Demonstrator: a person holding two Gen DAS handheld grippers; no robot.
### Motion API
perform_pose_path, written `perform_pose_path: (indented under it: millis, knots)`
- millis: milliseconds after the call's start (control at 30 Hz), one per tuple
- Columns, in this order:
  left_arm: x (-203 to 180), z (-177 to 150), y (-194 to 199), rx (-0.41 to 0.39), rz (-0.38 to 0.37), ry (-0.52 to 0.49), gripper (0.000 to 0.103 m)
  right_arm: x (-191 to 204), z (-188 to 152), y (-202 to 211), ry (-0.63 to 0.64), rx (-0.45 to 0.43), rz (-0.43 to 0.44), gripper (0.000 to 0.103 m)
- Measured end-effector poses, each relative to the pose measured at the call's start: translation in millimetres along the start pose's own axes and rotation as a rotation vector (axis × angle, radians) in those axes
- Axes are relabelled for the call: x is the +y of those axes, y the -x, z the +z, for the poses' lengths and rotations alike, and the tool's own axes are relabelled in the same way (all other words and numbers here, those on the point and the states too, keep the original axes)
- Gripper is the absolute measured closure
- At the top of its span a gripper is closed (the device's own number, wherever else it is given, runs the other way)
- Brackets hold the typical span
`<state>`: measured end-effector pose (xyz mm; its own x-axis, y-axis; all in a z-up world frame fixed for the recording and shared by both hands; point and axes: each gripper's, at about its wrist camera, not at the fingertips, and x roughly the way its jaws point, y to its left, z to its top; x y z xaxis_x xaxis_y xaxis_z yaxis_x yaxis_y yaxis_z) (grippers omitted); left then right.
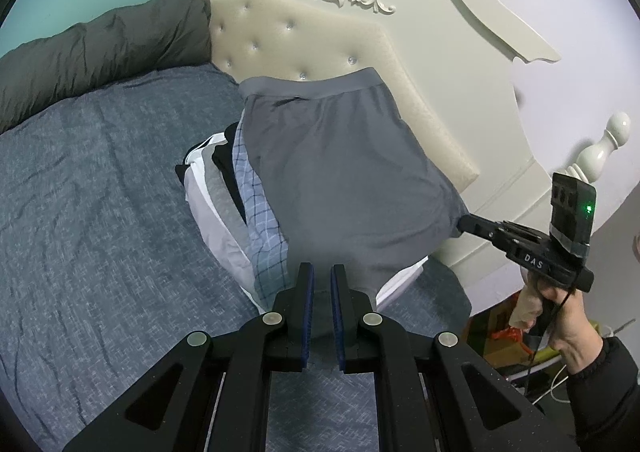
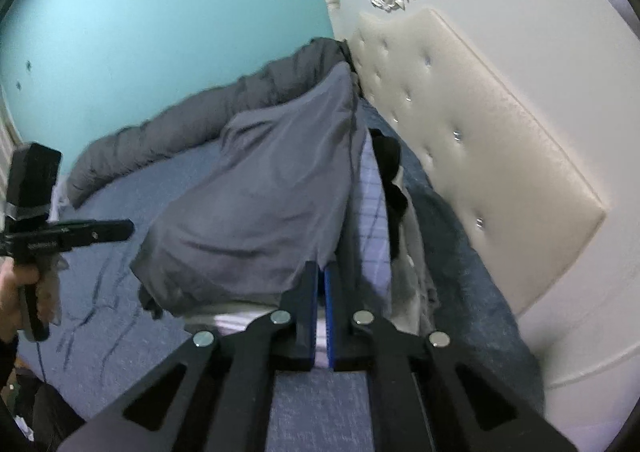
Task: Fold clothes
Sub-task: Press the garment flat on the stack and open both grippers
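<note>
While the bed (image 1: 100,212) fills most of both views under its blue-grey cover, every place below is given relative to the cream tufted headboard (image 1: 320,40).

Dark padded duvet (image 1: 100,48): rolled along the far side of the bed, one end butting the headboard.

Stack of folded clothes (image 1: 240,204): on the cover just in front of the headboard; white, grey, black and blue checked layers show at its edge.

Grey shorts (image 1: 340,172): lying on top of the stack, waistband toward the headboard, hem away from it.

Right gripper (image 1: 466,223): at the shorts' corner near the headboard's lower edge, fingers drawn together; in its own camera the blue pads nip the grey fabric's edge.

Left gripper (image 1: 322,280): at the hem farthest from the headboard, fingers standing slightly apart with a gap between the pads, nothing clamped.

Green light (image 1: 589,208): on the right gripper's body.
</note>
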<state>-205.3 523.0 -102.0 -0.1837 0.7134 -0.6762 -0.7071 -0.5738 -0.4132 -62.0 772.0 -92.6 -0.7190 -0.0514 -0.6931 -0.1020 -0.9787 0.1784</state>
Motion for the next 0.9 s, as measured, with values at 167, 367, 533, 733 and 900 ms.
perform_pose_path:
  millis: [167,367,533,733,900]
  knots:
    - [-0.1,0.1,-3.2,0.002,0.001,0.004,0.094,2.8,-2.0,-1.6,0.012,0.054,-0.114,0.101]
    - [-2.9,0.7,-3.2,0.0,-0.005,0.0,0.094,-15.7,2.2,1.8,-0.058,0.036,-0.179,0.1]
    - [-3.6,6.4,-6.0,-0.009,0.007,-0.01,0.093,-17.8,21.0,15.2,-0.083,-0.068,-0.087,0.098]
    - [-1.4,17.3,-19.0,-0.014,0.024,0.003,0.088,-26.3,63.8,-12.2,-0.191,-0.078,0.028,0.072]
    - [4.4,22.1,-32.8,-0.013,0.05,0.007,0.087,-25.6,83.3,-38.1,-0.21,-0.066,-0.013,0.072]
